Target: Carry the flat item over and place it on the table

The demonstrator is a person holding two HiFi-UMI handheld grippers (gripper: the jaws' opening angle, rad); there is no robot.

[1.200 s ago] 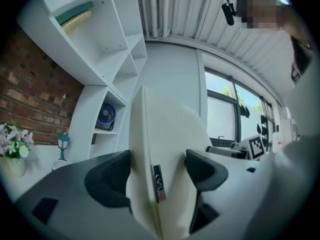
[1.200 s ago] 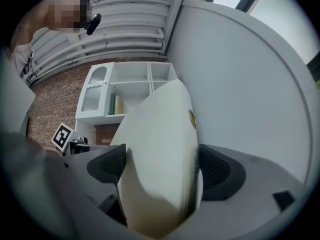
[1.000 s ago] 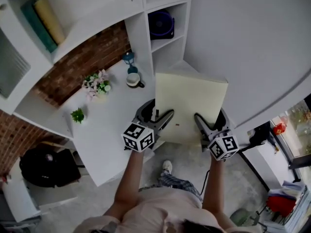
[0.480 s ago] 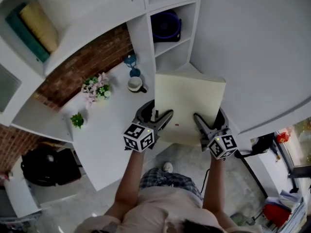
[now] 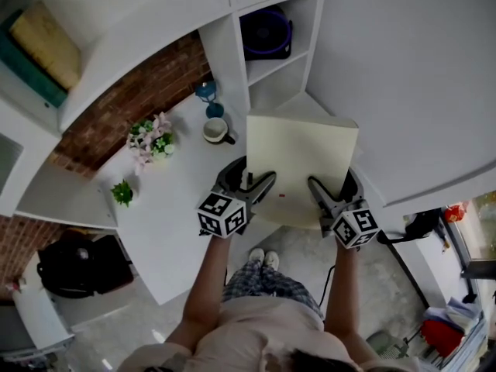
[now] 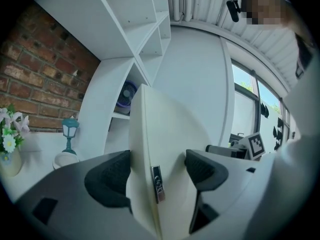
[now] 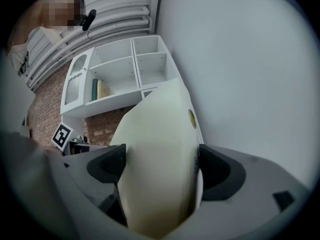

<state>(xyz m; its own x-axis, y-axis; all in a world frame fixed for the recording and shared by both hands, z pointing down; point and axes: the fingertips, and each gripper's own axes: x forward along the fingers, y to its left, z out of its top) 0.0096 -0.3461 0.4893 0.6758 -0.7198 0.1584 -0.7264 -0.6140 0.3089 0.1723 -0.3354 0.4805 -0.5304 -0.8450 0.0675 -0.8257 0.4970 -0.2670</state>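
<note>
Head view sits way up top and looks almost straight down, so you get both arms, the desk point(image 5: 167, 215), the shelf unit point(image 5: 232, 53) and the floor point(image 5: 302, 258) from well above. Left gripper view rides right behind its fingers point(image 6: 107, 176), super close, facing along them toward the brick wall point(image 6: 40, 69). Right gripper view is the same deal. All three share the flat panel point(image 5: 302, 161) and the shelf unit, and each gripper view catches the other's marker cube point(image 6: 256, 144).

We grip the flat item point(image 5: 302, 165), smooth matt cream plastic by its look, between the dark grainy pads point(image 6: 107, 179) of our left gripper point(image 5: 248, 180); its small clasp point(image 6: 157, 183) is shiny metal. Left of that gripper, the table point(image 5: 174, 208) is smooth matt white, the wall point(image 5: 143, 91) rough brick.
</note>
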